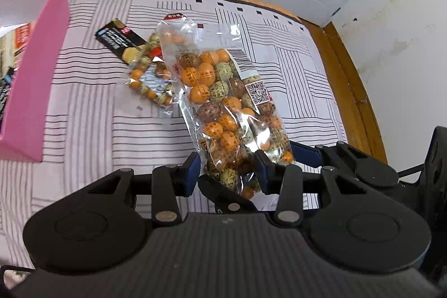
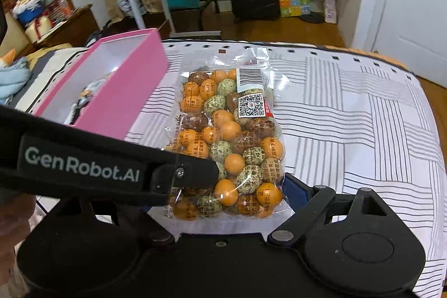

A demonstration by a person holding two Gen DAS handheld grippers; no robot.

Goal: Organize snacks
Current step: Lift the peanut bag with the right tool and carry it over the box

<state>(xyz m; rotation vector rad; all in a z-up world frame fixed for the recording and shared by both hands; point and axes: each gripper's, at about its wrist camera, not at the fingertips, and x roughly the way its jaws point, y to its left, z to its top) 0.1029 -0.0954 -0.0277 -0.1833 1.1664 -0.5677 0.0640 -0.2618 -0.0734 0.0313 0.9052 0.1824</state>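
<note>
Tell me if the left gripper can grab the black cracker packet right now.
Probably not: the left gripper is shut on the snack-ball bag, and another bag overlaps the cracker packet.

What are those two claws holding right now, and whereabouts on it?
Both grip one clear bag of round snacks. The left claw pinches its near end; the right claw spans that end's width.

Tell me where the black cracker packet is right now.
In the left wrist view, the black cracker packet lies on the striped bedsheet, just right of the pink box, its near end tucked under a second bag of snack balls.
</note>
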